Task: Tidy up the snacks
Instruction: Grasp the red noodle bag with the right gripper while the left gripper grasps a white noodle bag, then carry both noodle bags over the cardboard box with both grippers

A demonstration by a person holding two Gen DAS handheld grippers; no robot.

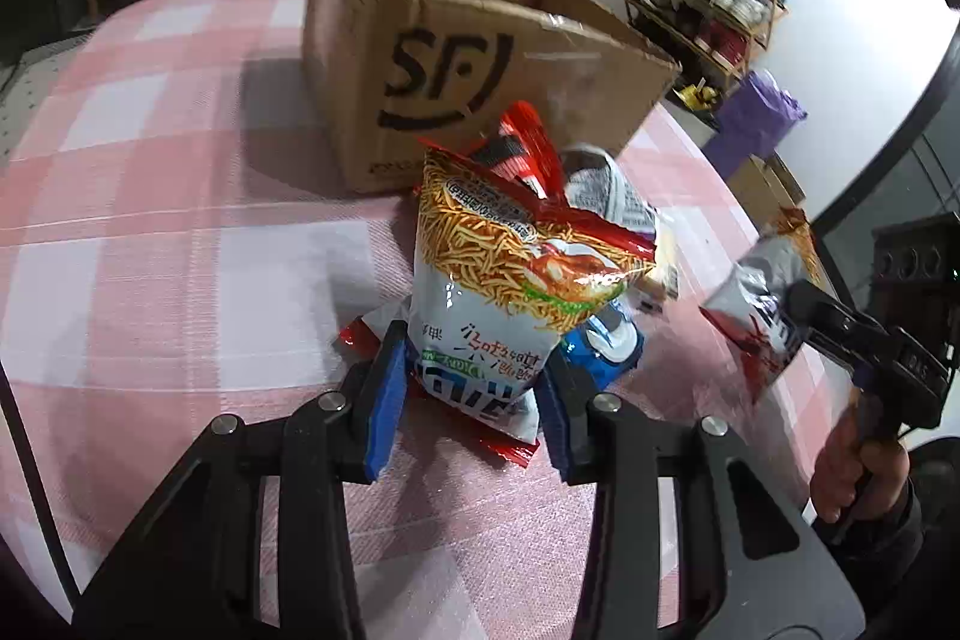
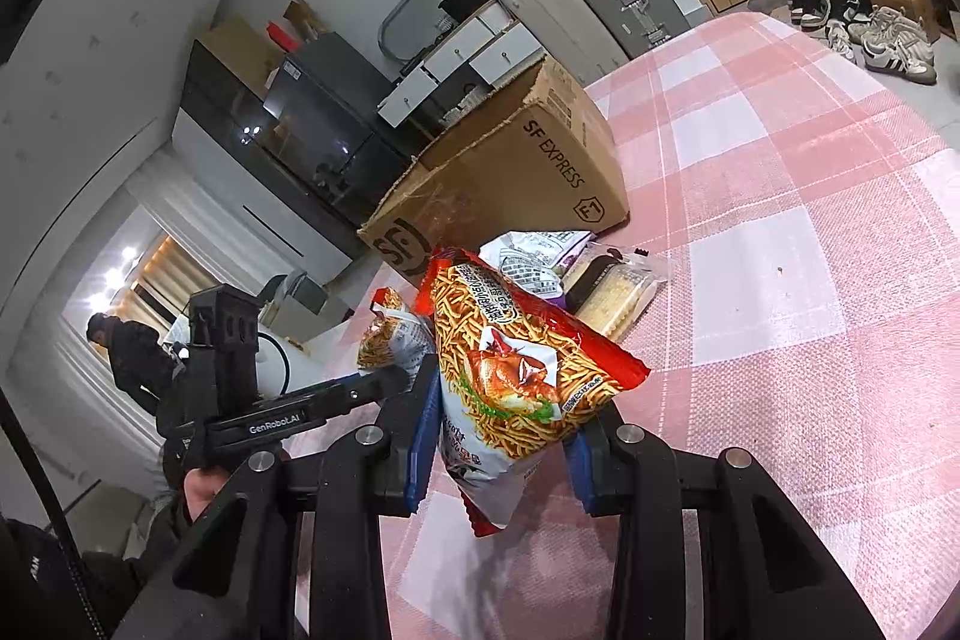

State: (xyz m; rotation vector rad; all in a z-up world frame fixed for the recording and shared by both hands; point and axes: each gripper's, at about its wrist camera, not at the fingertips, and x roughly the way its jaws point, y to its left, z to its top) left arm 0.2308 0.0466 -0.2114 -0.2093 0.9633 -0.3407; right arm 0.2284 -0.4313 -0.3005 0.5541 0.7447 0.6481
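Two grips at once, both on crisp bags of the same print. Left gripper point(image 1: 474, 394) narrowed onto the lower end of a noodle-snack bag point(image 1: 510, 292), blue pads pressing its sides, bag standing up from the heap just in front of the cardboard box point(image 1: 480, 58). Probably gripped low so the puffed top stays free and the bag lifts clear of the pile.

Right gripper point(image 2: 498, 436) likewise closed on a second noodle-snack bag point(image 2: 516, 370), held off the checked tablecloth point(image 2: 780, 220), to the right of the box and apart from the heap as the left view shows it. Likely kept aloft as a waiting load while the other hand takes its share.

Remaining snacks huddled against the box's near corner: a red packet point(image 1: 528, 142), a grey-printed pouch point(image 1: 600, 190), a blue pack point(image 1: 606, 346) under the left-hand bag, a clear-wrapped cake point(image 2: 618, 286) beside them. Box open at the top, nothing visible inside from here; a sensible destination, so both bags seem bound for it, with the heap not yet cleared.
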